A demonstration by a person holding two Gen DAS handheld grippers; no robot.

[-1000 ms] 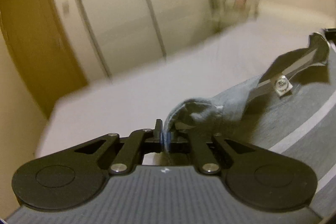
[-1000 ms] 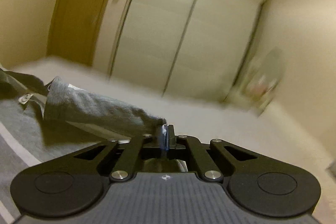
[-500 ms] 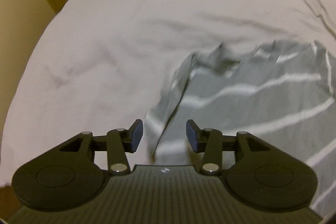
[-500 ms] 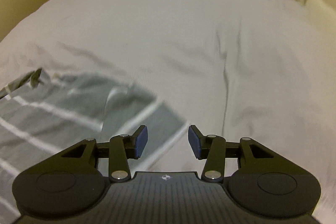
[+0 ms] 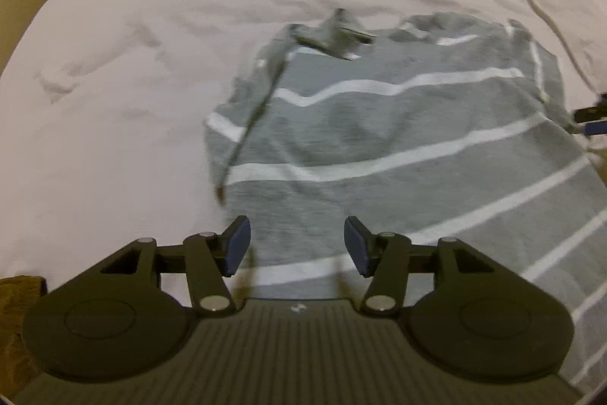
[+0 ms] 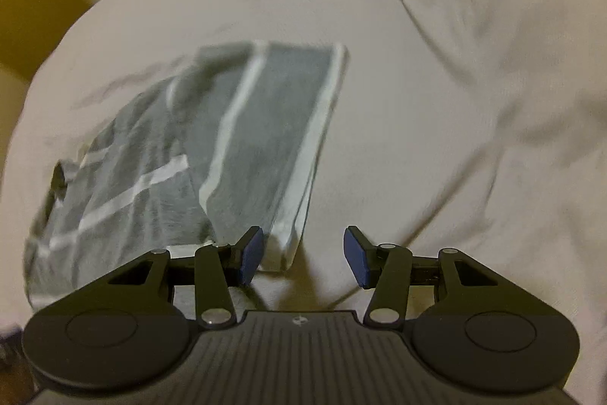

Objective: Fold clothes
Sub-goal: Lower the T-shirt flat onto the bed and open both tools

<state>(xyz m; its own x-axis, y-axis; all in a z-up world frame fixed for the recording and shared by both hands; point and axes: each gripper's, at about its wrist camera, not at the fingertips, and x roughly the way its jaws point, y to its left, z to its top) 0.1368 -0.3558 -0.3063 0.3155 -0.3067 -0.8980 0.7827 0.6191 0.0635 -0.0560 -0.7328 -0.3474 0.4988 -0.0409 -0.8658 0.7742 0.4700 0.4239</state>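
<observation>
On the white bed sheet point(image 5: 132, 82), a grey striped shirt point(image 5: 398, 124) is lying; the left gripper point(image 5: 297, 245) and right gripper point(image 6: 302, 255) are hovering spread, pinching nothing.

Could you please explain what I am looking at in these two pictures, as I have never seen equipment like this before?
No robot arm here: a person holds a two-finger claw in each hand, each with a camera looking along its fingers. One picture comes from the left claw, the other from the right claw. Both are open and hold nothing. Below them a grey shirt with white stripes lies on a white bed sheet, waiting to be folded. In the right view one sleeve lies flat on the sheet.
</observation>
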